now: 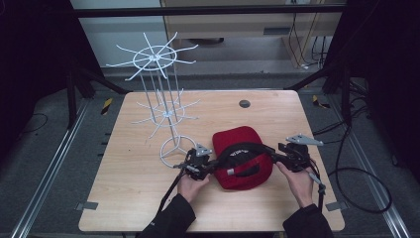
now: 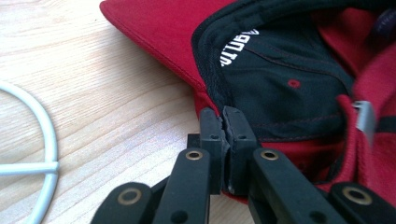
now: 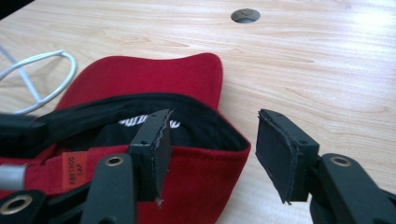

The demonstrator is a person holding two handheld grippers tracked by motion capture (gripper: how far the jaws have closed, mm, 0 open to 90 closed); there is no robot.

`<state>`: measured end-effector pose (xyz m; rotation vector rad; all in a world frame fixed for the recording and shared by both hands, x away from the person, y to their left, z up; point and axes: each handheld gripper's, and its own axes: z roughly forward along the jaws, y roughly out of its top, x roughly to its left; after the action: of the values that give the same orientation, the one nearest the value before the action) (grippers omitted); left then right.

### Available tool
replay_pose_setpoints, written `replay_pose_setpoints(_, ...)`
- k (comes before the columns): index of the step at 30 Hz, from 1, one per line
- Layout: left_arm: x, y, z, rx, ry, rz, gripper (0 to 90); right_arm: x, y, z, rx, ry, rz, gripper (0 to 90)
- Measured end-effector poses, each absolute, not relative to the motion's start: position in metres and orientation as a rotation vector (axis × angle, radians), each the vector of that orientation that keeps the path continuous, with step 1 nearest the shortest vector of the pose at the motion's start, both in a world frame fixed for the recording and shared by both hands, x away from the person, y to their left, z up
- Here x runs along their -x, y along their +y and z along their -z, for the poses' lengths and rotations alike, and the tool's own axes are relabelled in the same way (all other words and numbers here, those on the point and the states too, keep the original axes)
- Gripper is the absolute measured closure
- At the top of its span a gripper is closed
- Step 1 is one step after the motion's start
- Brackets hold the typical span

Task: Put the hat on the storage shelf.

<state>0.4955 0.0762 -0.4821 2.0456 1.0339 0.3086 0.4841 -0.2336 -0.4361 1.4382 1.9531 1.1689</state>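
Your left gripper (image 1: 207,167) is closed on the left edge of the cap (image 1: 242,156); in the left gripper view the two jaws are pressed together with only a thin fold of the cap (image 2: 299,84) rim between them. Your right gripper (image 3: 210,154) is spread open at the right side of the cap (image 3: 154,79), one jaw inside the opening and the other outside over the table (image 3: 327,70), so it grips nothing yet. The cap lies upside down near the middle of the table (image 1: 148,198), just right of the base ring of the white rack (image 1: 163,111). The main risk, I think, is that the left hold is too shallow: it takes only the edge of the fabric, so if you lift or pull now, the rim can slip out and the cap falls back. A second risk is on the right side: if you close there without pushing the rim deeper between the jaws, you may catch only the black band, or miss the fabric fully. If you lift with one side only, the cap will hang and turn, and it becomes hard to put on a hook. The rack is also light and thin, and its base is near your left hand (image 1: 193,186); a wide move to the left can hit the ring or the lower arms and push the rack, maybe tip it. The cable (image 1: 168,196) under your left hand may also drag on the table.
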Motion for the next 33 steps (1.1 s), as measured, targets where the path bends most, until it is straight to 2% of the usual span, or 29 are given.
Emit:
replay_pose_setpoints(8,-0.494,0.076,0.483,-2.046,1.031,-0.322,87.4,-0.506,-0.232,0.444,-1.488,1.967,-1.132,46.7)
replay_pose_setpoints(16,-0.491,0.073,0.485,-2.032,1.056,-0.344,87.5,-0.488,-0.235,0.451,-1.494,2.057,-1.088,42.7)
replay_pose_setpoints(21,-0.491,0.073,0.486,-2.025,1.060,-0.347,87.5,-0.485,-0.238,0.460,-1.545,2.099,-1.024,44.5)
replay_pose_setpoints(24,-0.491,0.074,0.487,-2.023,1.062,-0.343,87.6,-0.488,-0.235,0.468,-1.554,2.155,-0.974,53.0)
replay_pose_setpoints(29,-0.491,0.074,0.487,-2.017,1.066,-0.338,87.5,-0.485,-0.235,0.464,-1.556,2.172,-0.995,80.3)
replay_pose_setpoints(31,-0.491,0.075,0.487,-2.013,1.069,-0.332,87.3,-0.483,-0.236,0.460,-1.544,2.157,-1.041,85.1)
replay_pose_setpoints(33,-0.492,0.076,0.488,-2.017,1.067,-0.316,87.0,-0.479,-0.236,0.454,-1.505,2.137,-1.063,86.1)
